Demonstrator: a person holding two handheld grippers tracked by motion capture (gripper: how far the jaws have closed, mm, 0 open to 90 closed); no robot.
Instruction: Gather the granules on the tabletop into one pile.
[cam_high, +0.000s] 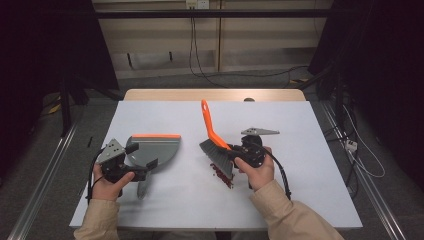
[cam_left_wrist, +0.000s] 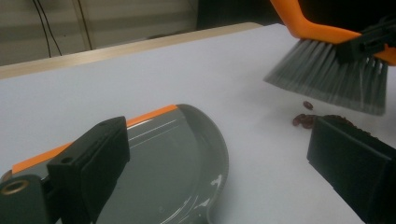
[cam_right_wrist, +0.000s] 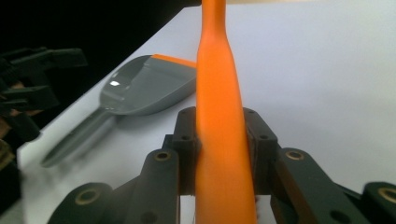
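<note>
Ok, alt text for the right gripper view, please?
The right hand-held gripper is shut on the orange brush handle, which runs up the middle. Behind it, a grey dustpan lies on the white table.

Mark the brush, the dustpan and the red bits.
brush (cam_high: 218, 154), high view, on the grey bristles
dustpan (cam_high: 155, 147), high view, on the grey scoop
red bits (cam_high: 222, 176), high view, on the pile under the bristles
</note>
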